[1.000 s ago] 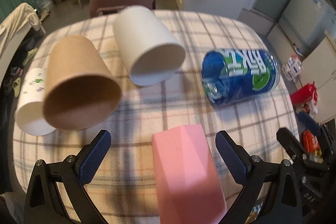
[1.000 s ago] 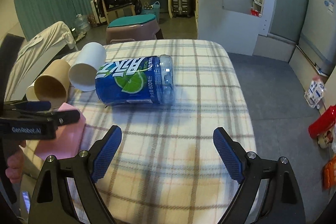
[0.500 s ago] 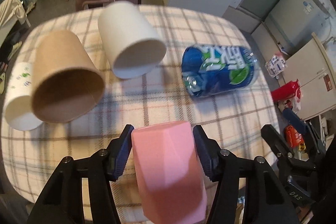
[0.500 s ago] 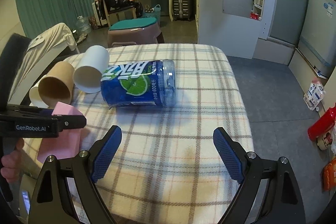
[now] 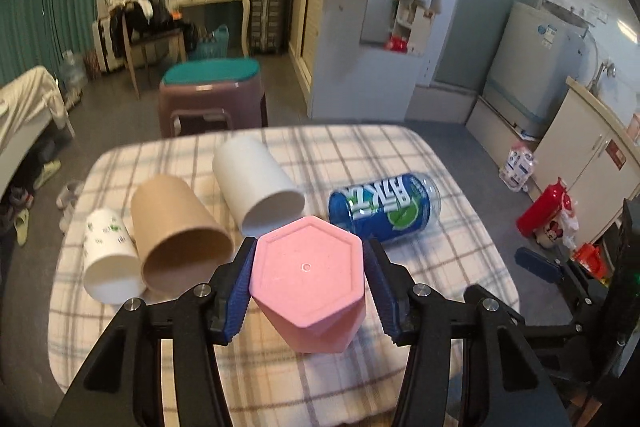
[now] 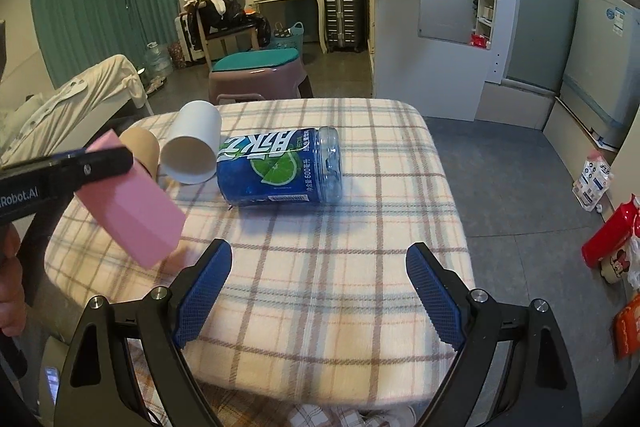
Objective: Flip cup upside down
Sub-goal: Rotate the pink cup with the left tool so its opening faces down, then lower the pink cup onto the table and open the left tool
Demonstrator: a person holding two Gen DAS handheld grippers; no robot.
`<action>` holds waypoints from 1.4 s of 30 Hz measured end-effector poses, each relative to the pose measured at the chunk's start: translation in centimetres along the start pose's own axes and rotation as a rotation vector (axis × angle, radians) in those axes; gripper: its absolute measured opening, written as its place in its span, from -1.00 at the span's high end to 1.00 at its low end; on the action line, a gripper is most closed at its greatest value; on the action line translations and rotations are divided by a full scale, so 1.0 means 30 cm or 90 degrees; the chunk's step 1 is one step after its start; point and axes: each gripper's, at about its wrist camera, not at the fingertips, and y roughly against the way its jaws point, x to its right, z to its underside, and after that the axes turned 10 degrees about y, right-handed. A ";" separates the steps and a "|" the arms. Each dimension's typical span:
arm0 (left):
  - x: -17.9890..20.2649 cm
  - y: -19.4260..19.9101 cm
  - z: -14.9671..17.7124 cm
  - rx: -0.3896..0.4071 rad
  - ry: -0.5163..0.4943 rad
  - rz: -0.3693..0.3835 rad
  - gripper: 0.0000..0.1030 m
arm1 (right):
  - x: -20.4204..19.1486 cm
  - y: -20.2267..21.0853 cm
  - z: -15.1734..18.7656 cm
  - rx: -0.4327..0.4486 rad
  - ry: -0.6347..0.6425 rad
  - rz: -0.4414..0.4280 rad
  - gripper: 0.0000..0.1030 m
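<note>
While left gripper [image 5: 307, 293] is pinching pink cup [image 5: 308, 283], base tilting up | right gripper [image 6: 318, 291] is idling spread | next: rotating mouth down, lowering onto cloth [image 6: 340, 235] at 6 o'clock of can [image 6: 280, 171].

Locate the pink cup [image 5: 308, 283]: an opaque, matte pink body with a hexagonal cross-section and flat side facets. In the left wrist view you face its closed base, which carries a small round moulding mark at centre. The cup is tilted, base raised toward 11 o'clock in the right wrist view [image 6: 132, 199], mouth end lowest toward 5 o'clock, just above the plaid tabletop [image 6: 340, 267]. Whether the mouth touches it cannot be determined.
</note>
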 end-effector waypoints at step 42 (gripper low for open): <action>0.023 -0.180 0.083 -0.006 -0.057 -0.055 -0.15 | -0.015 -0.044 0.014 -0.022 -0.008 -0.017 -0.73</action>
